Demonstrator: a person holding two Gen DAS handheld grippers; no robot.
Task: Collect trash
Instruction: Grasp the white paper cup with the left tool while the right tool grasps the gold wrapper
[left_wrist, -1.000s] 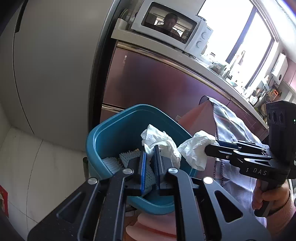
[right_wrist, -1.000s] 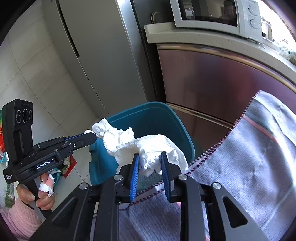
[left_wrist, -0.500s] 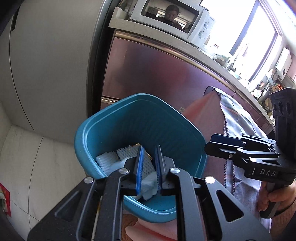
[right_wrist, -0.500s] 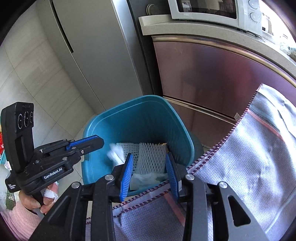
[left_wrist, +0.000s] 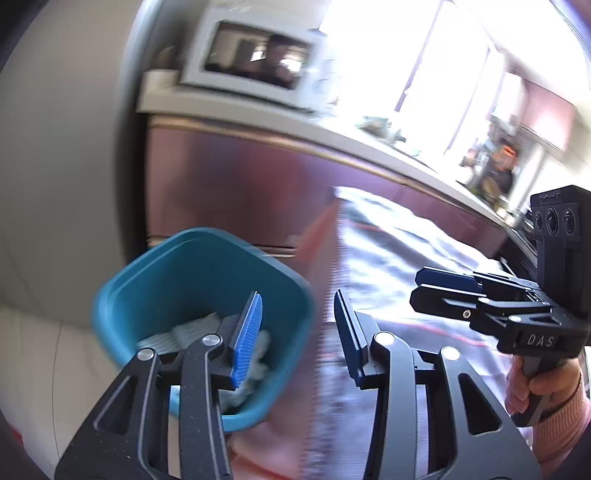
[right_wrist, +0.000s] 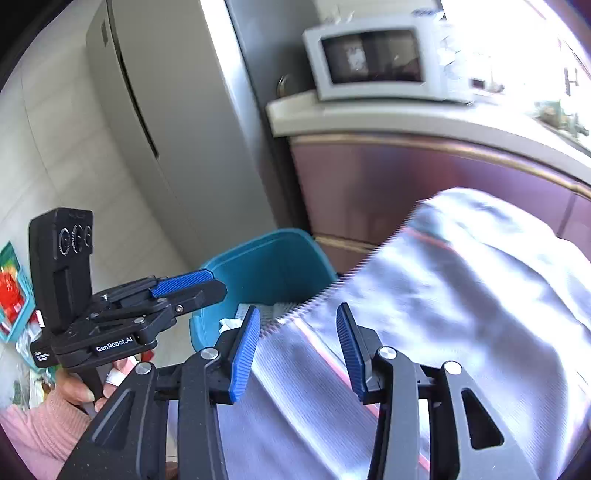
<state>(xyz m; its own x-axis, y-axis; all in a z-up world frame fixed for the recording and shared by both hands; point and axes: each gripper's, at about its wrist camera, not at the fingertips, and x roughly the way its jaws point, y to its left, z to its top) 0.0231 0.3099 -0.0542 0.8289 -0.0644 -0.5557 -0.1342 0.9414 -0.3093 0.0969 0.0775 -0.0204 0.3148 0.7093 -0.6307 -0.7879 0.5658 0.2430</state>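
Both grippers are spread empty: the left gripper (left_wrist: 298, 332) is parked nearer the teal plastic bin (left_wrist: 177, 273) of crumpled white tissues (left_wrist: 258, 354), down-left, than the right gripper (right_wrist: 297, 345).

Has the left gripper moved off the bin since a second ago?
Yes. The left gripper has swung right: the teal bin now sits left of its open jaws, which point over the grey cloth.

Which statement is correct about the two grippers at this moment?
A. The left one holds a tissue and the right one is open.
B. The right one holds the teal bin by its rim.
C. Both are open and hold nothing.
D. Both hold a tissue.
C: the left gripper and the right gripper both show a wide, bare gap between their blue pads, while white tissue lies inside the teal bin.
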